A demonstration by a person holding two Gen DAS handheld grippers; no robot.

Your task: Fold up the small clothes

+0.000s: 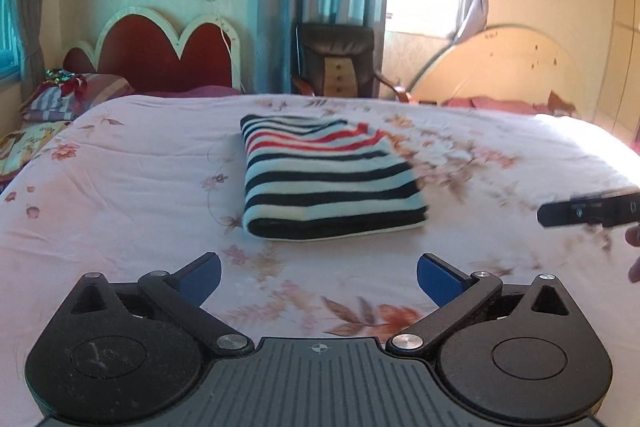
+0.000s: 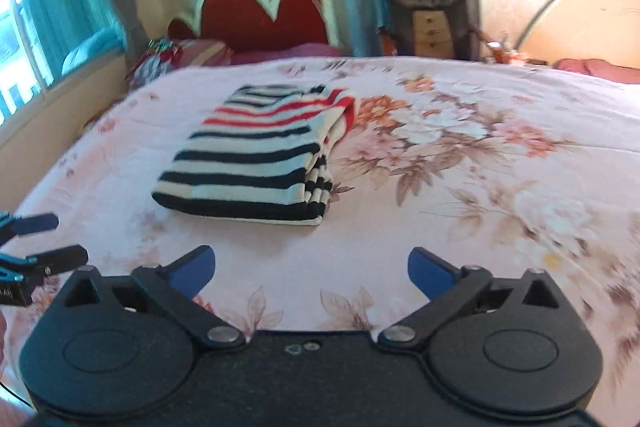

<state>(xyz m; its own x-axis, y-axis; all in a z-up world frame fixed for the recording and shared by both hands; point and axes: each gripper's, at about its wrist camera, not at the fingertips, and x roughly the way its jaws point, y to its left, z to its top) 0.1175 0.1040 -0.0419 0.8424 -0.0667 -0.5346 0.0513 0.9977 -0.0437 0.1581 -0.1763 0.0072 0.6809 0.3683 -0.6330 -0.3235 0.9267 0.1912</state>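
Sweater (image 1: 332, 179): folded, on bed (image 1: 120, 187), 12 o'clock of both grippers.
Left gripper (image 1: 319, 277): jaws wide apart, empty.
Right gripper (image 2: 312, 273): same.
Risk: loose right-edge layers could splay if nudged.

Left gripper (image 1: 319, 277): black plastic body, ribbed centre plate with small crosshair mark, round side housings, silver screws, blue finger pads (image 1: 202, 277). Right gripper (image 2: 311, 273): same black build, blue pads (image 2: 430, 273), silver pivot screws.

Left gripper (image 1: 319, 281) jaws wide apart, empty, right gripper (image 2: 311, 273) same, both level, side by side
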